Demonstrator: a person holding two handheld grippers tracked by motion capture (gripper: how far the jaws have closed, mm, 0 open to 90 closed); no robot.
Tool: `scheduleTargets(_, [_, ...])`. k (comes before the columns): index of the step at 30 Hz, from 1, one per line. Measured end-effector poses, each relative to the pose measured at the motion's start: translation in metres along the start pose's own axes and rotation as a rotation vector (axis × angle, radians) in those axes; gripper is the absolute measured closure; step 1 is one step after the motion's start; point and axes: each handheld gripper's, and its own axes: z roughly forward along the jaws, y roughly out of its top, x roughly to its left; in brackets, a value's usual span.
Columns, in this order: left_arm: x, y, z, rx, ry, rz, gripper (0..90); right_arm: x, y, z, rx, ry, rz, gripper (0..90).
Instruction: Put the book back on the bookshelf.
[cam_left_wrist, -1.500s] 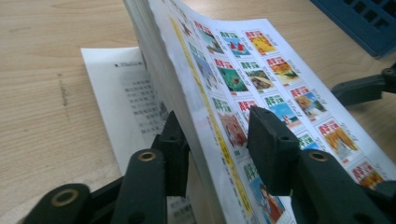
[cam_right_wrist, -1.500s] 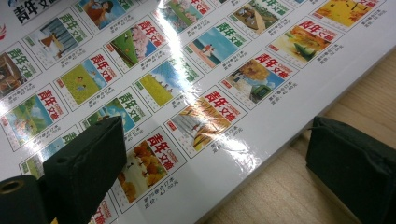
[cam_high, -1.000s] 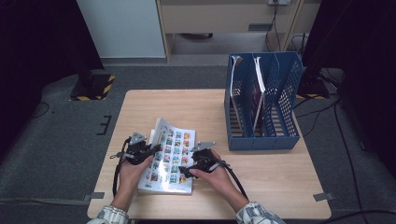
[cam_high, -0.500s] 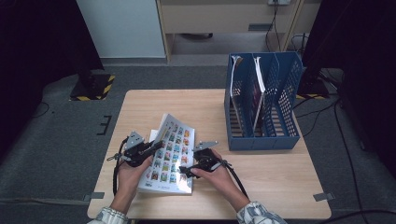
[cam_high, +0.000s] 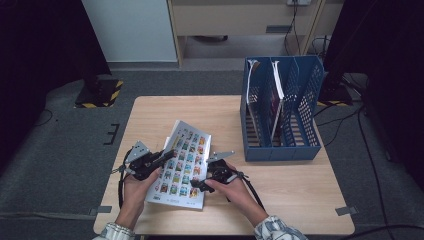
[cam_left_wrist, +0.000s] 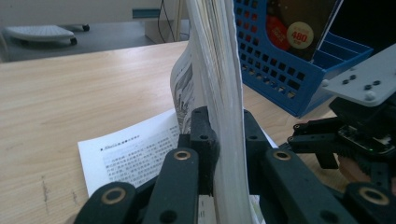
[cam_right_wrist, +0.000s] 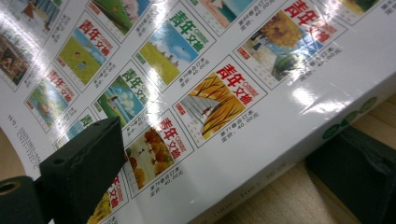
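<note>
- Since the earlier high view, the magazine's (cam_high: 182, 162) far edge has lifted and swung toward the blue file rack (cam_high: 280, 150); its back cover now stands steeper off the wooden table (cam_high: 165, 107).
- Left gripper (cam_high: 159, 160): clenched on the magazine's left side. In the left gripper view both black jaws press flat against the stack of pages (cam_left_wrist: 223, 93), one jaw on each face; the jaws closed a little further in the last second with the pages between them.
- Right gripper (cam_high: 196, 186): in the right gripper view one jaw lies over the glossy back cover (cam_right_wrist: 210, 93) and the other sits below the spine edge against the table. The magazine is between the jaws; whether they press on it cannot be told.
- Magazine: on the near half of the table, to the near left of the file rack and well apart from it. Its back cover, printed with a grid of small cover pictures, faces up. A loose page (cam_left_wrist: 135, 154) with printed text lies flat on the table beneath the raised stack.
- File rack: stands on the far right part of the table, upright, with books (cam_high: 274, 97) set on edge in its compartments.
- Person's hands: the left hand (cam_high: 136, 184) and the right hand (cam_high: 231, 187) hold the grippers, on either side of the magazine, left of the rack.
</note>
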Motion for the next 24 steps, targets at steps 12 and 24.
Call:
scheduleTargets(12, [0.024,-0.022,0.021,0.177,0.147,-0.032,74.1,-0.005,-0.001,-0.002,-0.028,0.036,0.059,5.8])
scheduleTargets(24, [0.039,-0.035,0.017,0.280,0.277,-0.040,36.6,-0.002,-0.001,-0.001,-0.022,0.011,0.049,5.7])
